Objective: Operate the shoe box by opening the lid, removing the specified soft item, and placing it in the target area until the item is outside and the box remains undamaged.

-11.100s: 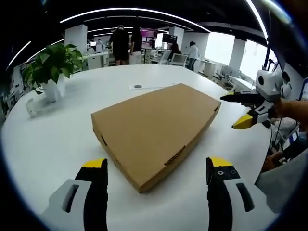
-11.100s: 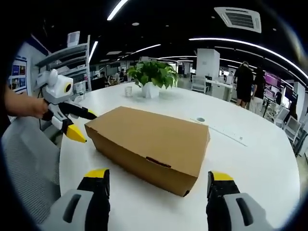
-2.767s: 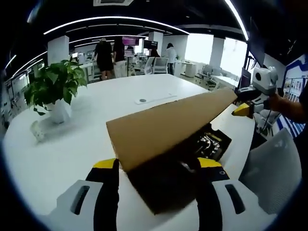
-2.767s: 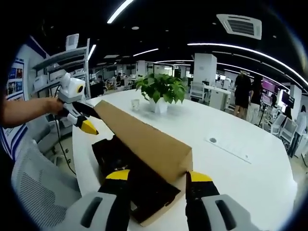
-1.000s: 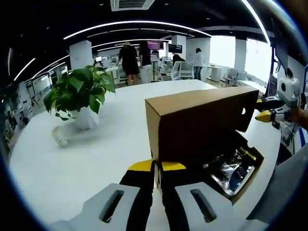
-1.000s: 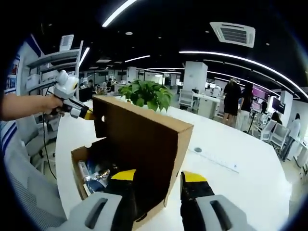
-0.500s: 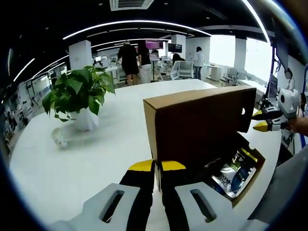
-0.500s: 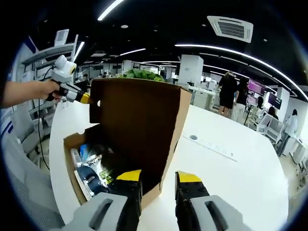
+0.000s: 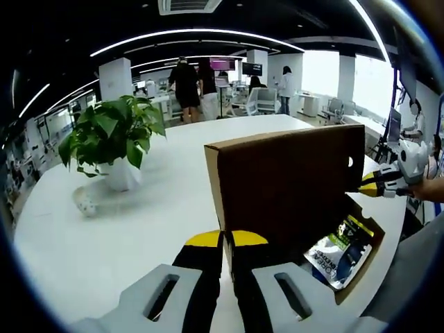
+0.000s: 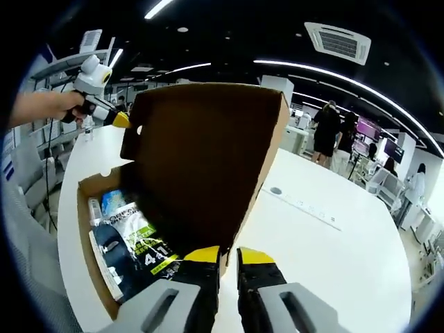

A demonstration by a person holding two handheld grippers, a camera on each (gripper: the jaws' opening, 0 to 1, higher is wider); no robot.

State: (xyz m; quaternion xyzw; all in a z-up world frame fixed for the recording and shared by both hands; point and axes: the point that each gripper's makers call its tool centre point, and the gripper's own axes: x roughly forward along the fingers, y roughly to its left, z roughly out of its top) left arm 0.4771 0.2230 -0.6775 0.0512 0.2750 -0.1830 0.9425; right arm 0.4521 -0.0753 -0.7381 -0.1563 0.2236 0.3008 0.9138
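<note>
The brown cardboard shoe box stands on the white table with its lid swung up nearly upright. My left gripper is shut on the lid's near edge. Over in the right gripper view it pinches the lid's far flap, its yellow fingertips showing. My right gripper is shut on the other end of the lid; in the left gripper view it is at the lid's far flap. Inside lies a soft white, blue and green printed bag on dark contents.
A potted green plant in a white pot and a small white object stand on the round white table. A thin strip with a round disc lies on the table behind the box. People stand far off in the office.
The lid has been tipped further back, so more of the box's inside and the printed bag shows. The right gripper's jaws have drawn closer together on the lid.
</note>
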